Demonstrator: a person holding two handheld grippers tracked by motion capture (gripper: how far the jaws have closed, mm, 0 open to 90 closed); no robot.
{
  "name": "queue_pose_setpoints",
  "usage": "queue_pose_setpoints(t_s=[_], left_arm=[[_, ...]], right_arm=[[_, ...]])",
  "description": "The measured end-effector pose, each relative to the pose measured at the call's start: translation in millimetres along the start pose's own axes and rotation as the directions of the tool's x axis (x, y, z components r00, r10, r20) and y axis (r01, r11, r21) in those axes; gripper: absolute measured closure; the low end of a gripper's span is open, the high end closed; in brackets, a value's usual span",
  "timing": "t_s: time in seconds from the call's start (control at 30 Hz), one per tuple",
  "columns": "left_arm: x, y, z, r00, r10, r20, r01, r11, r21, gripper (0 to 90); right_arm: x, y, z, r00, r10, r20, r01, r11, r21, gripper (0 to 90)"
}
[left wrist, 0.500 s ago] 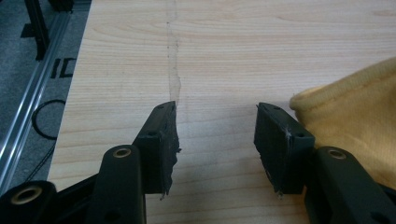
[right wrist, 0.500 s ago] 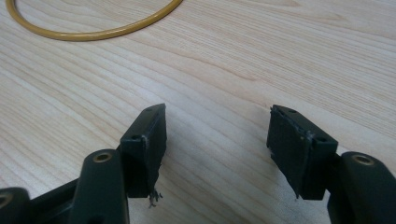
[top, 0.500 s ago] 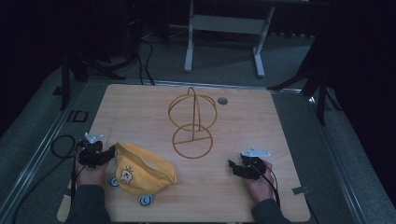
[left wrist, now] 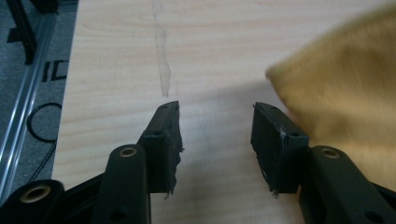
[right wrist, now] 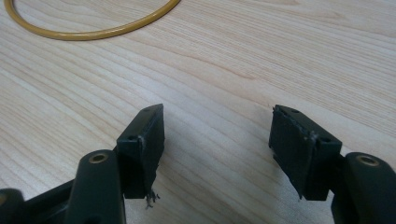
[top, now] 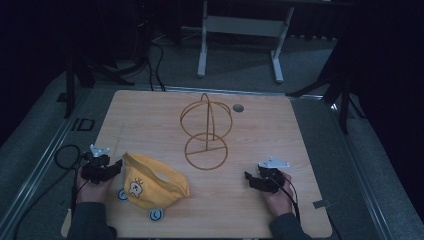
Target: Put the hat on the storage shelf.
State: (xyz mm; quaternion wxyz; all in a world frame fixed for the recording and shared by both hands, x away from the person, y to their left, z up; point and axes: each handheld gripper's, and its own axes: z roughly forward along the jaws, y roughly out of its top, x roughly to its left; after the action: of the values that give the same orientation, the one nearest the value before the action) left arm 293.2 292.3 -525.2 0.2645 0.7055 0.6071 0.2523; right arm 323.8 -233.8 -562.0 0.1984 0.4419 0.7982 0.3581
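On the wooden counter, a yellow cloth cap with a cartoon print is lying near the front left, just beside the left tool. That tool's jaws are standing wide apart with nothing between them, the cap's edge lying next to one jaw. At the counter's middle, a gold wire stand is standing upright. The right tool is resting at front right, jaws wide, gripping nothing, near the stand's base ring.
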Motion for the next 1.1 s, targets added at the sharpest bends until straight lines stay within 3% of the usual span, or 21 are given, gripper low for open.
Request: queue_pose_setpoints(t_s=[0.23, 0.47, 1.1], left_arm=[[0.5, -10.1, -12.9, 0.9978, 0.043, 0.051, -0.044, 0.9988, 0.022, 53.8], [1.3, -18.2, -24.7, 0.9958, 0.027, 0.087, -0.028, 0.9995, 0.012, 52.5], [-15.5, -49.9, -42.7, 0.9872, 0.055, 0.150, -0.062, 0.9971, 0.044, 51.8]], right_arm=[[0.8, -0.4, -0.6, 1.0000, 0.003, 0.002, -0.003, 1.000, 0.002, 35.1], [1.2, -0.8, -1.0, 1.0000, 0.003, 0.001, -0.003, 1.000, 0.002, 35.0], [1.5, -0.9, -1.1, 1.0000, 0.004, 0.002, -0.004, 1.000, 0.003, 34.9]])
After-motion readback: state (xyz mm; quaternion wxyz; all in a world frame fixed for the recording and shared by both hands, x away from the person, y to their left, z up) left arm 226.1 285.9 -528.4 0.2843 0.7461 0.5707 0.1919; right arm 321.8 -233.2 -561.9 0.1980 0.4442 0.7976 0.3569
